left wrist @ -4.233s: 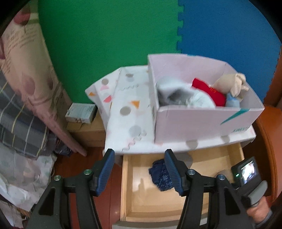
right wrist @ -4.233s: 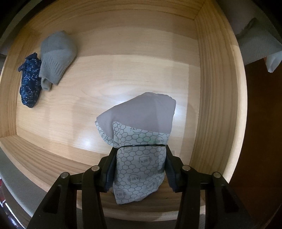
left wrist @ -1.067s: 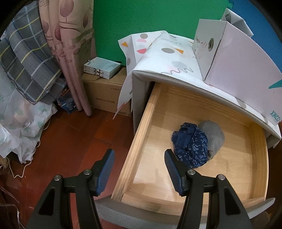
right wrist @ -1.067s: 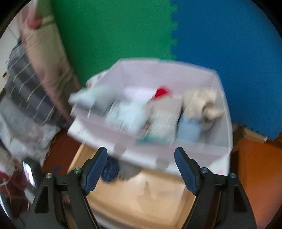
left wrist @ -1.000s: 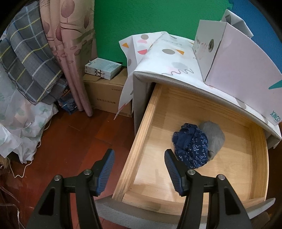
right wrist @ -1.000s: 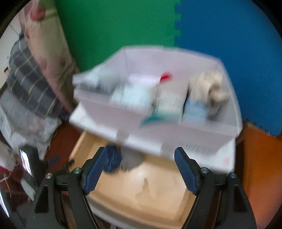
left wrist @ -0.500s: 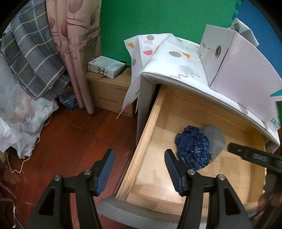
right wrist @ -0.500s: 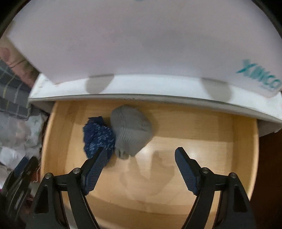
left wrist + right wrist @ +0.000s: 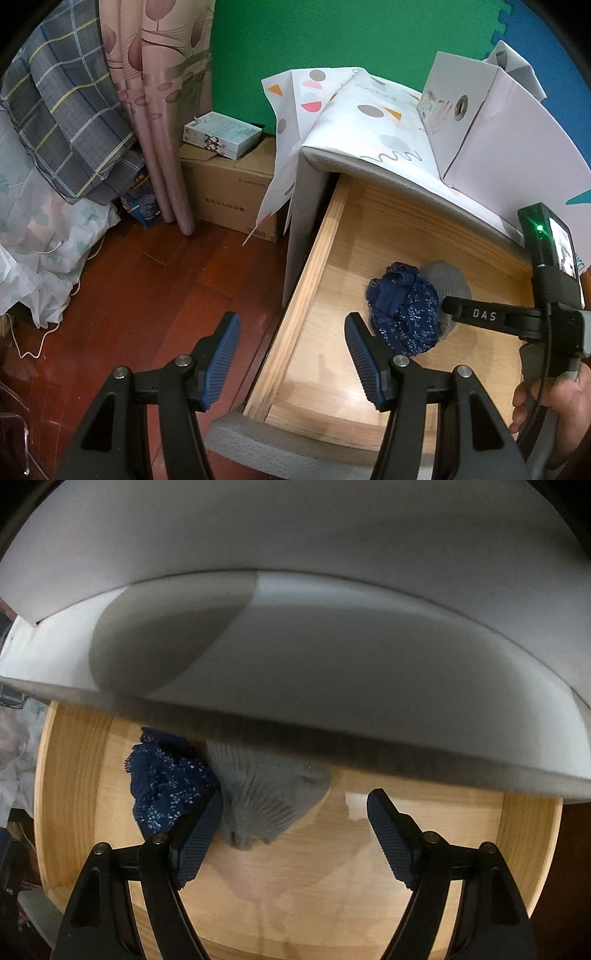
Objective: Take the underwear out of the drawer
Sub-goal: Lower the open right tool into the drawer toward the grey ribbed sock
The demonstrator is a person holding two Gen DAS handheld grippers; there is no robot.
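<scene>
— Where's the underwear?
— Lying in the open pale wooden drawer (image 9: 317, 258): crumpled navy speckled underwear (image 9: 166, 779) touching folded grey ribbed underwear (image 9: 262, 794).
— Grippers?
— Right gripper (image 9: 295, 834) spread wide, empty, around the grey piece. Left gripper (image 9: 291, 354) wide, empty, over the drawer's left wall.

Drawer (image 9: 424, 904) right half free; cabinet top (image 9: 332, 657) overhangs rear.

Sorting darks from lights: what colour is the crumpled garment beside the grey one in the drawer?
Navy underwear with small white speckles, clearest in the left wrist view.

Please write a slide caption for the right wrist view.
Open right gripper reaches into drawer toward grey underwear.
</scene>
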